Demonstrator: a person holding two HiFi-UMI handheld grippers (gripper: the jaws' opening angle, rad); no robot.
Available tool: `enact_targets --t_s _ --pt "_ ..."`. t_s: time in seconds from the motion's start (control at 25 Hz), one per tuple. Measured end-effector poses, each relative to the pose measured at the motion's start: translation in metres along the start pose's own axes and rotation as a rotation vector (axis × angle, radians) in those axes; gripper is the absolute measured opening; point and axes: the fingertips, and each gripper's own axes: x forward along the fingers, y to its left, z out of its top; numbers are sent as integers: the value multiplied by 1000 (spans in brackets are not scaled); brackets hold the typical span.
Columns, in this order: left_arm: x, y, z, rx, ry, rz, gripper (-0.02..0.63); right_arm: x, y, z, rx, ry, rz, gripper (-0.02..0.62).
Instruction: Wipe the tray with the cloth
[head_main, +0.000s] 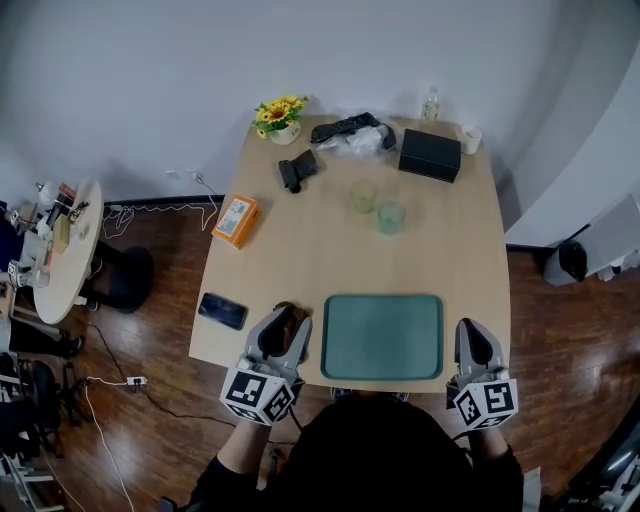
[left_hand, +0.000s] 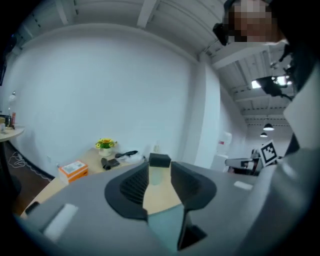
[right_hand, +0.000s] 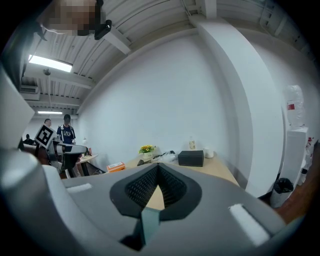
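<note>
A teal tray (head_main: 382, 336) lies on the wooden table (head_main: 300, 250) by its near edge, with nothing on it. My left gripper (head_main: 284, 320) hovers just left of the tray, and its jaws stand a little apart. In the left gripper view (left_hand: 160, 167) only the table and a strip of the tray (left_hand: 167, 225) show through the gap. A small dark brown thing (head_main: 287, 305), perhaps the cloth, peeks out past the left fingertips. My right gripper (head_main: 472, 326) sits at the tray's right side near the table corner, shut and empty (right_hand: 158, 169).
A black phone (head_main: 222, 310) lies left of the left gripper. Farther back are an orange box (head_main: 236, 219), two glasses (head_main: 378, 206), a black box (head_main: 430, 154), a flower pot (head_main: 281, 118), a bottle (head_main: 431, 103) and a white cup (head_main: 470, 139). A round side table (head_main: 60, 250) stands far left.
</note>
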Motion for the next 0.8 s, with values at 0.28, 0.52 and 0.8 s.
enact_targets --t_s 0.28,0.52,0.8 --pt "16 -105 -11 148 27 -218 69 -4 17 23 -6 -65 52 0" --pt "20 -119 -26 137 62 -238 69 -13 27 34 -20 -98 93 0" --pt "20 -118 -31 134 80 -227 69 -14 35 31 -22 -90 118 0"
